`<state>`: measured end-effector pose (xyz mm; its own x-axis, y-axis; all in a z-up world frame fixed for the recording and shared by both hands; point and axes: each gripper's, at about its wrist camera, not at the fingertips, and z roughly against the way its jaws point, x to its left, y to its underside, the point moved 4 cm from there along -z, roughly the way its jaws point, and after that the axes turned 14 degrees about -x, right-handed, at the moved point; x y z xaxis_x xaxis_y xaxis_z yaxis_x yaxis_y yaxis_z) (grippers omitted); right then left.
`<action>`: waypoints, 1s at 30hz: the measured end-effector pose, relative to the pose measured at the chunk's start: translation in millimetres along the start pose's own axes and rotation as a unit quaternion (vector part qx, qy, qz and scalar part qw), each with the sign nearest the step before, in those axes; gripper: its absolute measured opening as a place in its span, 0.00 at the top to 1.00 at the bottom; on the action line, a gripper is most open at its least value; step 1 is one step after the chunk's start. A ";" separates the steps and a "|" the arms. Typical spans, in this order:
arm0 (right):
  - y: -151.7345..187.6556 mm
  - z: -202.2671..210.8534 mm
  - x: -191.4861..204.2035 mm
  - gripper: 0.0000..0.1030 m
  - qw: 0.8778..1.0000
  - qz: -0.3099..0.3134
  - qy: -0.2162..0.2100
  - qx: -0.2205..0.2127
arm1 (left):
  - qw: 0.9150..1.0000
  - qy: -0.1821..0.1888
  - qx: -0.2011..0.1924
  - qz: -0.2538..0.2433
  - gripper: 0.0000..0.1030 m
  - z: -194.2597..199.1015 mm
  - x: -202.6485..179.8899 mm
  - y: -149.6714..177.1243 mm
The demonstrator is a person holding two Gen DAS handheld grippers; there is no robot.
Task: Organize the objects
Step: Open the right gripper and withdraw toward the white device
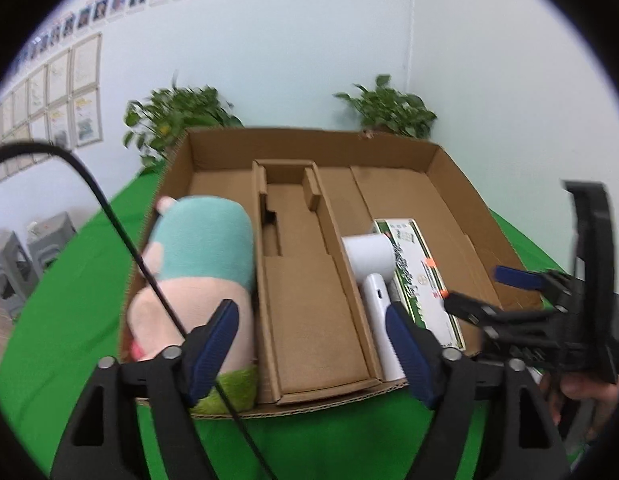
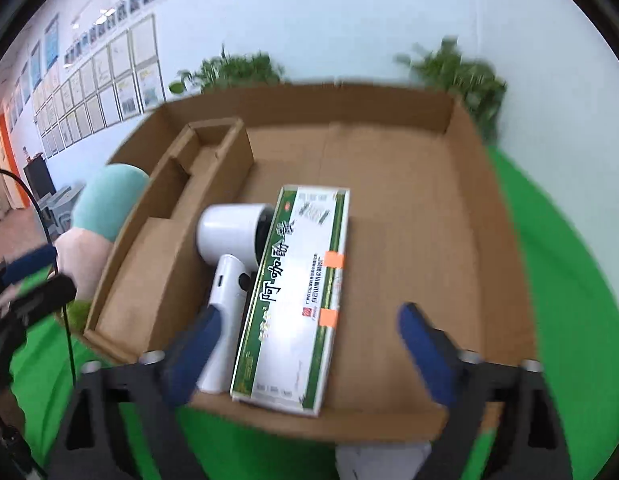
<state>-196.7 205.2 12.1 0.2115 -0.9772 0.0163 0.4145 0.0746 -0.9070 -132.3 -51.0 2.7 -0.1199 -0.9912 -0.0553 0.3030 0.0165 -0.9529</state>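
A shallow cardboard box lies on a green table. In its left part lies a plush toy, teal, pink and green. A cardboard insert fills the middle. To its right lie a white hair dryer and a green-and-white carton, side by side. My left gripper is open and empty above the box's near edge. My right gripper is open and empty over the carton's near end; it also shows in the left wrist view.
The green tablecloth surrounds the box. Two potted plants stand behind it against a white wall. Grey stools stand at the left. A black cable crosses the left wrist view.
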 end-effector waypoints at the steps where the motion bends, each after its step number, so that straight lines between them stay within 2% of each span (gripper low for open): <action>1: 0.1 11.9 1.9 0.00 1.000 0.011 0.002 -0.014 | 1.000 -0.014 -0.013 -0.004 0.23 7.5 -0.3 -3.3; 4: 4.6 43.8 6.5 0.00 0.999 0.026 -0.003 -0.028 | 0.998 -0.059 -0.034 -0.011 0.21 27.9 -0.2 -13.4; 7: 9.7 70.4 8.7 0.00 0.999 0.020 -0.011 -0.037 | 0.995 -0.083 -0.047 -0.013 0.21 45.3 -2.5 -21.3; 13: 18.4 111.5 12.5 0.00 0.998 0.020 -0.020 -0.059 | 0.995 -0.090 -0.038 -0.026 0.21 58.7 -19.3 -13.6; 19: 32.5 121.2 3.6 0.01 0.998 0.013 -0.011 -0.060 | 0.995 -0.097 -0.029 -0.025 0.22 53.8 -32.9 3.3; 20: 33.9 123.1 1.6 0.01 0.998 0.009 -0.013 -0.061 | 0.994 -0.100 -0.030 -0.025 0.27 53.1 -33.4 5.2; 21: 35.7 124.9 0.9 0.02 0.998 0.008 -0.014 -0.061 | 0.994 -0.104 -0.027 -0.025 0.40 52.3 -33.4 7.8; 22: 35.9 126.2 -0.3 0.09 0.998 0.008 -0.016 -0.063 | 0.994 -0.104 -0.019 -0.021 0.49 49.6 -32.5 10.8; 23: 35.9 129.0 -0.7 0.17 0.997 0.010 -0.019 -0.068 | 0.995 -0.101 -0.011 -0.017 0.63 47.7 -31.6 13.0; 24: 34.3 127.9 -0.2 0.39 0.997 0.015 -0.019 -0.070 | 0.995 -0.097 -0.002 -0.011 0.84 45.6 -31.1 15.8; 25: 34.1 128.3 -0.3 0.55 0.997 0.021 -0.012 -0.070 | 0.996 -0.089 0.011 -0.003 0.94 42.6 -30.2 19.3; 26: 33.7 129.2 -0.6 0.58 0.997 0.026 -0.004 -0.072 | 0.996 -0.086 0.017 0.003 0.97 41.5 -29.6 21.7; 29: 33.9 130.5 -2.8 0.58 0.997 0.021 -0.010 -0.068 | 0.996 -0.083 0.005 0.013 0.97 44.9 -29.8 22.3; 30: 34.0 130.8 -3.8 0.50 0.997 0.021 -0.010 -0.068 | 0.996 -0.083 -0.002 0.015 0.88 46.9 -30.1 21.3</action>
<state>-67.7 237.5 36.2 0.2437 -0.9697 -0.0168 0.2813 0.0873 -0.9556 -77.9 -27.0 -1.9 0.0480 -0.9983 -0.0336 0.2999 0.0465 -0.9528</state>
